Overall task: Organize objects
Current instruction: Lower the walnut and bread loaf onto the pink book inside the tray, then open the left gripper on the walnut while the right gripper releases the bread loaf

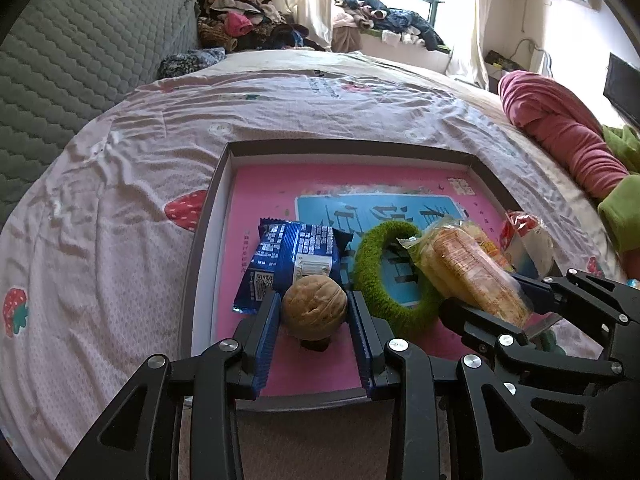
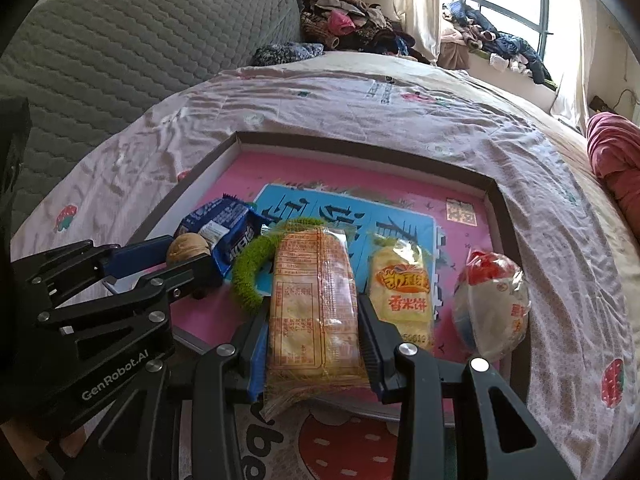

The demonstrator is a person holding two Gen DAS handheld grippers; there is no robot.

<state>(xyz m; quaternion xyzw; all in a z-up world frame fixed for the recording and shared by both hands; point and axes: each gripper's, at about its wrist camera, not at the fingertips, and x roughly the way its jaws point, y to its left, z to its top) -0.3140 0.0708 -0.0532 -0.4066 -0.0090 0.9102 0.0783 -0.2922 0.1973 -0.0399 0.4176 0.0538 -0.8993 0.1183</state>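
Note:
A shallow box [image 1: 208, 208] with a pink and blue printed floor lies on the bed. My left gripper [image 1: 314, 312] is shut on a walnut [image 1: 314, 306], held just above the box floor near its front edge. My right gripper [image 2: 314, 328] is shut on an orange rice cracker packet [image 2: 314, 312], also seen in the left wrist view [image 1: 472, 276]. In the box lie a blue snack packet [image 1: 292, 256], a green fuzzy ring [image 1: 372, 280], a yellow rice cracker packet [image 2: 400, 284] and a red and white wrapped snack [image 2: 494, 304].
The bed has a pink strawberry sheet [image 1: 120, 208]. A grey quilted headboard [image 1: 80, 52] stands at the left. Piles of clothes [image 1: 248, 20] lie at the far side and on the window sill. A red blanket [image 1: 560, 128] lies at the right.

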